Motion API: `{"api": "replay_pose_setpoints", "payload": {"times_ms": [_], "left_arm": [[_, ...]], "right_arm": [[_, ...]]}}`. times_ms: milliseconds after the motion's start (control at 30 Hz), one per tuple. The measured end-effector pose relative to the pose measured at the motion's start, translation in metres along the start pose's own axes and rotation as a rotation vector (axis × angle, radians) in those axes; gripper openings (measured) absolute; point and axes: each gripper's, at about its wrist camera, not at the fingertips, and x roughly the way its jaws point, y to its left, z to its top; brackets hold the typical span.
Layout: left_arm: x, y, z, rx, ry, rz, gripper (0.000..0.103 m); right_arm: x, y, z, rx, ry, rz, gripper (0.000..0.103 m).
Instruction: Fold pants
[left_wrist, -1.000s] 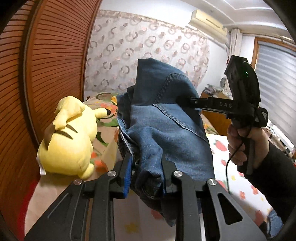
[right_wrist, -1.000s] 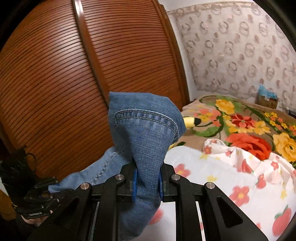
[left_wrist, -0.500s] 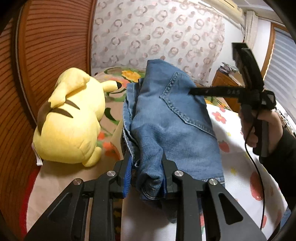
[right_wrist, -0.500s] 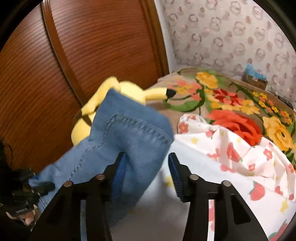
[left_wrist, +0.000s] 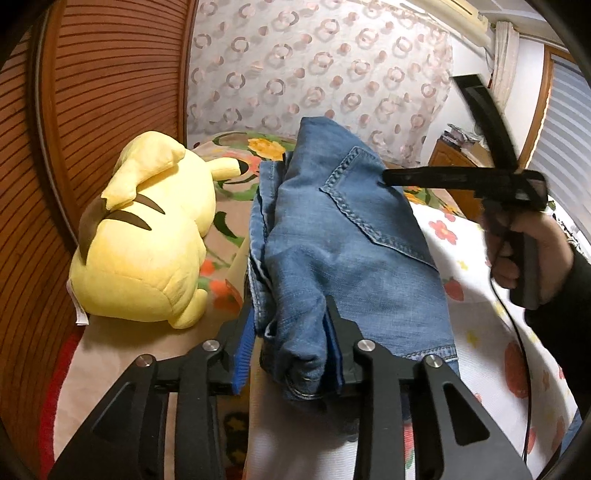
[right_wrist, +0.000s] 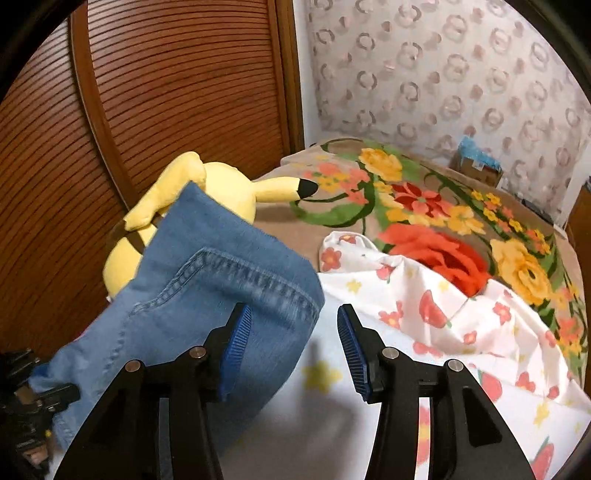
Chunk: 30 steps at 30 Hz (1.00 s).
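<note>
Left wrist view: the left gripper (left_wrist: 291, 354) straddles a bunched corner of the folded jeans (left_wrist: 343, 236), which lie on the bed's white flowered sheet (left_wrist: 476, 325). Its jaws have just been opening. The blue pad (left_wrist: 243, 354) on the left finger stands clear of the denim with a gap showing, while the right finger is against the cloth, so the grip is loosened and nothing is pinched. The lowest fold of the denim drops behind the gripper frame and is cut off there. A back pocket faces up near the far end of the jeans. Beside the jeans, to the left, lies a yellow plush toy (left_wrist: 144, 240) (its face is turned away). At the right edge a hand (left_wrist: 524, 254) in a dark sleeve holds the right gripper (left_wrist: 391, 177), blurred; from here its jaws cannot be read, and its tip overlaps the pocket edge.

Right wrist view: the right gripper's jaws stand apart, with bare sheet between the pads. Its left finger overlaps the jeans' hem; contact is unclear. The plush toy is half hidden behind the denim. A floral blanket (right_wrist: 443, 221) covers the far bed. The left gripper is a dark, cropped shape at the lower left corner.
</note>
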Motion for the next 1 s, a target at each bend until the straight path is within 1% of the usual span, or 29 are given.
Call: {"api": "replay_pose_setpoints", "payload": {"times_ms": [100, 200, 300, 467, 500, 533, 567, 600, 633, 667, 767, 867, 1000], "left_arm": [[-0.005, 0.0, 0.002, 0.008, -0.002, 0.027, 0.044], [-0.013, -0.001, 0.005, 0.015, -0.008, 0.041, 0.044], [-0.025, -0.006, 0.007, 0.03, -0.028, 0.071, 0.044], [-0.05, -0.019, 0.007, 0.054, -0.066, 0.075, 0.045], [-0.055, -0.023, 0.006, 0.06, -0.073, 0.076, 0.05], [-0.061, -0.027, 0.006, 0.066, -0.083, 0.07, 0.052], [-0.067, -0.032, 0.005, 0.073, -0.092, 0.064, 0.056], [-0.072, -0.037, 0.005, 0.078, -0.1, 0.058, 0.064], [-0.078, -0.043, 0.004, 0.084, -0.11, 0.051, 0.069], [-0.085, -0.049, 0.002, 0.092, -0.124, 0.043, 0.077], [-0.102, -0.067, -0.001, 0.115, -0.147, 0.029, 0.079], [-0.118, -0.086, -0.005, 0.133, -0.169, 0.009, 0.087], [-0.136, -0.108, -0.011, 0.155, -0.191, -0.007, 0.088]], "right_arm": [[-0.028, 0.002, -0.005, -0.005, -0.035, 0.003, 0.051], [-0.061, 0.0, -0.022, -0.001, -0.068, 0.022, 0.051], [-0.094, -0.002, -0.043, 0.014, -0.098, 0.029, 0.051], [-0.154, 0.0, -0.078, 0.021, -0.16, 0.003, 0.051], [-0.164, 0.001, -0.085, 0.028, -0.171, -0.004, 0.051], [-0.174, 0.001, -0.092, 0.033, -0.181, -0.009, 0.051], [-0.186, 0.001, -0.099, 0.036, -0.192, -0.012, 0.051], [-0.197, 0.004, -0.107, 0.037, -0.202, -0.018, 0.051], [-0.209, 0.004, -0.115, 0.038, -0.213, -0.026, 0.051], [-0.218, 0.005, -0.122, 0.039, -0.221, -0.031, 0.051], [-0.248, 0.005, -0.145, 0.055, -0.242, -0.047, 0.051], [-0.275, 0.008, -0.166, 0.061, -0.26, -0.071, 0.051], [-0.306, 0.013, -0.193, 0.076, -0.277, -0.097, 0.051]]}}
